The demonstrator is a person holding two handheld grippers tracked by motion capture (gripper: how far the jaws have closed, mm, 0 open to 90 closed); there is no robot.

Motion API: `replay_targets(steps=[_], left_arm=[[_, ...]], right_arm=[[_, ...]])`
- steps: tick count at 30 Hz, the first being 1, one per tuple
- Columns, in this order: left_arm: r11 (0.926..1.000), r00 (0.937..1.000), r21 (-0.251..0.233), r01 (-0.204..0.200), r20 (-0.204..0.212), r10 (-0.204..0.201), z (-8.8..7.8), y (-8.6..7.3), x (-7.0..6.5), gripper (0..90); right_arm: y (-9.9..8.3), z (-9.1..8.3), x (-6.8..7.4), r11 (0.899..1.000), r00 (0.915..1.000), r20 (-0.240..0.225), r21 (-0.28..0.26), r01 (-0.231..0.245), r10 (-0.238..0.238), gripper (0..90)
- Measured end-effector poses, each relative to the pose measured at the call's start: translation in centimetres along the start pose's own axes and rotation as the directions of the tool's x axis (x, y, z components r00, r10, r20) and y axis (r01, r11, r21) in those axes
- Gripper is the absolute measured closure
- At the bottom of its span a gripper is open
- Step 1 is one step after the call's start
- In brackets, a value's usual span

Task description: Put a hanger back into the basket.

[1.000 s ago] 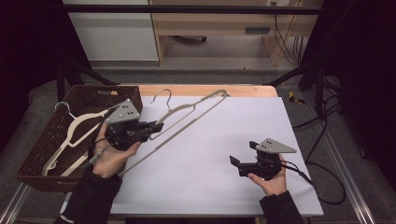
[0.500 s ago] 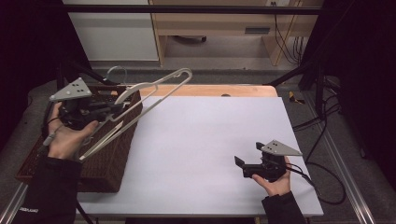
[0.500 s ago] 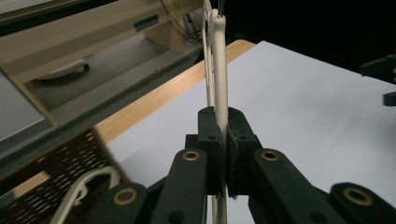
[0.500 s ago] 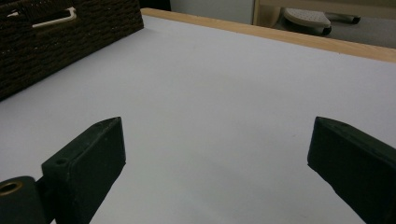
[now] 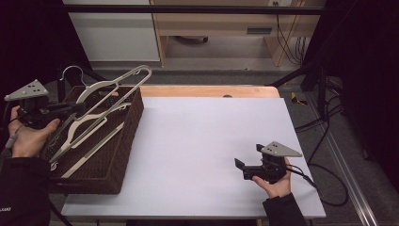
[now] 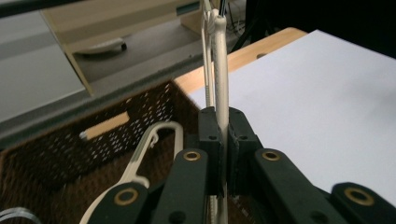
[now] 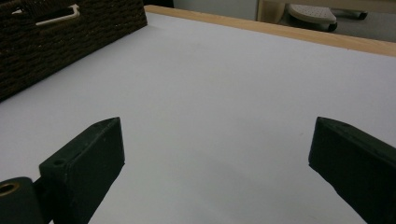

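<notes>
My left claw (image 5: 70, 109) is clenched on the white hanger (image 5: 110, 89), held over the wicker basket (image 5: 127, 136) — probably clear of its rim. My right claw (image 5: 240, 165) is released, well right of the basket — open bench (image 5: 202, 136) between.

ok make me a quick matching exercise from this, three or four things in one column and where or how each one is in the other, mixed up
Things:
1. left gripper
2. right gripper
3. held hanger
4. wicker basket

States:
a. sits at the table's left edge with hangers in it
b. jaws wide apart over bare white tabletop
c. clamped shut on a pale bar
d. raised above the basket, hook up

Pairs: 1-c, 2-b, 3-d, 4-a
</notes>
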State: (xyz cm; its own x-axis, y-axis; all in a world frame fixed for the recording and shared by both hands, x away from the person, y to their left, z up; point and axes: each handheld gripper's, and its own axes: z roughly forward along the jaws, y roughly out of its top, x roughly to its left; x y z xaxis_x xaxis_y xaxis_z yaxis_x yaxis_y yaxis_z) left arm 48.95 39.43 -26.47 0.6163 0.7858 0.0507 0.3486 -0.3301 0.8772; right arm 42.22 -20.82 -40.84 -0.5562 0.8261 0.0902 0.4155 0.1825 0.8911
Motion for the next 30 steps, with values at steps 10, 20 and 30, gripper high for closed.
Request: replay_targets(steps=[10, 20, 30], left_arm=[[0.9963, 0.9969, 0.041, 0.076, 0.015, -0.077, 0.4, -3.2, 3.5, 86.3], [0.9906, 0.9937, 0.084, 0.108, 0.020, -0.110, 0.2, -5.1, 5.3, 86.4], [0.9640, 0.9764, 0.167, 0.207, 0.028, -0.214, 2.7, -8.2, 5.0, 86.4]], right_arm=[[0.0, 0.1, 0.0, 1.000, 1.0000, -0.007, 0.003, 0.000, 0.001, 3.6], [0.0, 0.1, 0.0, 1.000, 1.0000, 0.000, 0.008, 0.003, -0.003, 3.4], [0.0, 0.1, 0.0, 1.000, 1.0000, -0.004, 0.006, -0.001, 0.001, 3.3]])
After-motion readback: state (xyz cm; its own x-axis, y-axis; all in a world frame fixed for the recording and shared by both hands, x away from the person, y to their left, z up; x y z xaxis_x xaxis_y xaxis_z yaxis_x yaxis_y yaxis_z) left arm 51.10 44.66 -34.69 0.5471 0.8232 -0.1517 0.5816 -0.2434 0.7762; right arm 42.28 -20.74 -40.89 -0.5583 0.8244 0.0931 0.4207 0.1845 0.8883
